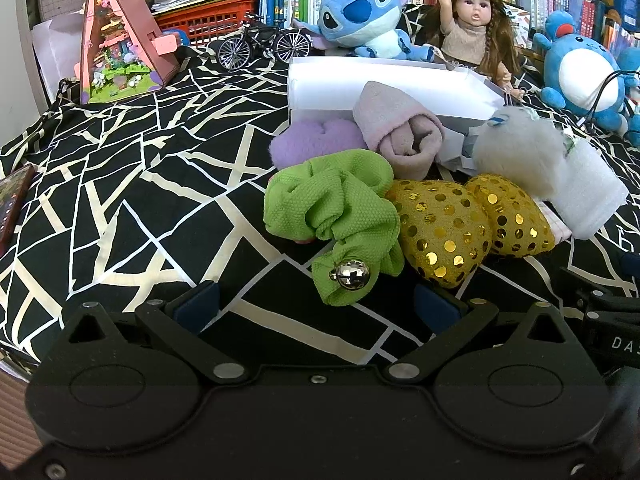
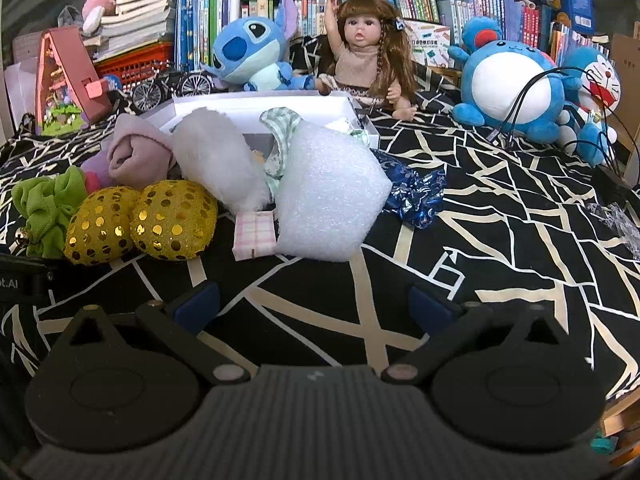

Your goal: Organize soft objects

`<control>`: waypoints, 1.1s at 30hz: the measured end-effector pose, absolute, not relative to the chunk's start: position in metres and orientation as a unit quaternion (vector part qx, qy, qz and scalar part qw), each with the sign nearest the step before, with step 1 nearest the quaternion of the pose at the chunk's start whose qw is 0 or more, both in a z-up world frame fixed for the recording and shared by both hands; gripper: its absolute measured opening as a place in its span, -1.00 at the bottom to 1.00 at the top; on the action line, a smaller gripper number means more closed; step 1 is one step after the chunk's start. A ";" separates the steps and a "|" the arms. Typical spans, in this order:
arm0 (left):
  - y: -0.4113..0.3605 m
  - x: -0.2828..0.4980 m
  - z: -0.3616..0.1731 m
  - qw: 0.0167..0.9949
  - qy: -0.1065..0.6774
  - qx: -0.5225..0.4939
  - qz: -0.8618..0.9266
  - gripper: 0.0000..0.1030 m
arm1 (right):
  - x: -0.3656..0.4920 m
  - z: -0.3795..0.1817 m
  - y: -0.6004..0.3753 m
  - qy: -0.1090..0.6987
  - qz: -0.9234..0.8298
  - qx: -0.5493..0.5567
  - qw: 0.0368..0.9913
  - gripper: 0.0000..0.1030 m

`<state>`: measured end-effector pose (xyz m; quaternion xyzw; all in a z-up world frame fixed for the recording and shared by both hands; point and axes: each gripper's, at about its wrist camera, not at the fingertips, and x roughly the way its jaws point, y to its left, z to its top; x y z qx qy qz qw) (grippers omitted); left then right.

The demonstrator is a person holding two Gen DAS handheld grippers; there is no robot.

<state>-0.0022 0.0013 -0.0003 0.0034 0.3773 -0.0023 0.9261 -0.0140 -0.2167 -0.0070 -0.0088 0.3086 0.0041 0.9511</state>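
Note:
A pile of soft things lies on the black patterned cloth (image 1: 140, 200) in front of a white box (image 1: 384, 80). It holds a green scrunchie with a bell (image 1: 332, 208), two gold sequin pads (image 1: 444, 228), a rolled grey-pink cloth (image 1: 396, 128), a purple plush piece (image 1: 312, 140), a grey furry piece (image 1: 520, 152) and white foam (image 2: 328, 192). A small pink checked packet (image 2: 255, 236) and a blue shiny cloth (image 2: 416, 196) lie by the foam. My left gripper (image 1: 316, 308) is open, just short of the scrunchie. My right gripper (image 2: 316, 304) is open and empty, short of the foam.
Behind the box sit a Stitch plush (image 1: 360, 16), a doll (image 1: 472, 20), blue round plushes (image 2: 516, 84) with black cables, a model bicycle (image 1: 264, 42) and a pink triangular toy house (image 1: 120, 40). Bookshelves fill the back. A dark-framed object (image 1: 12, 204) lies at the left edge.

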 end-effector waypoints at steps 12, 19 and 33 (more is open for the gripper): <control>0.005 -0.005 0.000 0.928 0.372 0.007 -0.013 0.99 | -0.024 -0.010 -0.219 0.279 0.015 -0.009 0.960 1.00; 0.011 -0.014 0.007 0.932 0.362 -0.008 -0.020 0.91 | -0.034 -0.003 -0.215 0.252 0.052 0.001 0.966 0.95; 0.032 -0.022 0.038 0.950 0.297 -0.086 -0.039 0.15 | -0.038 0.011 -0.184 0.204 0.121 -0.012 0.971 0.87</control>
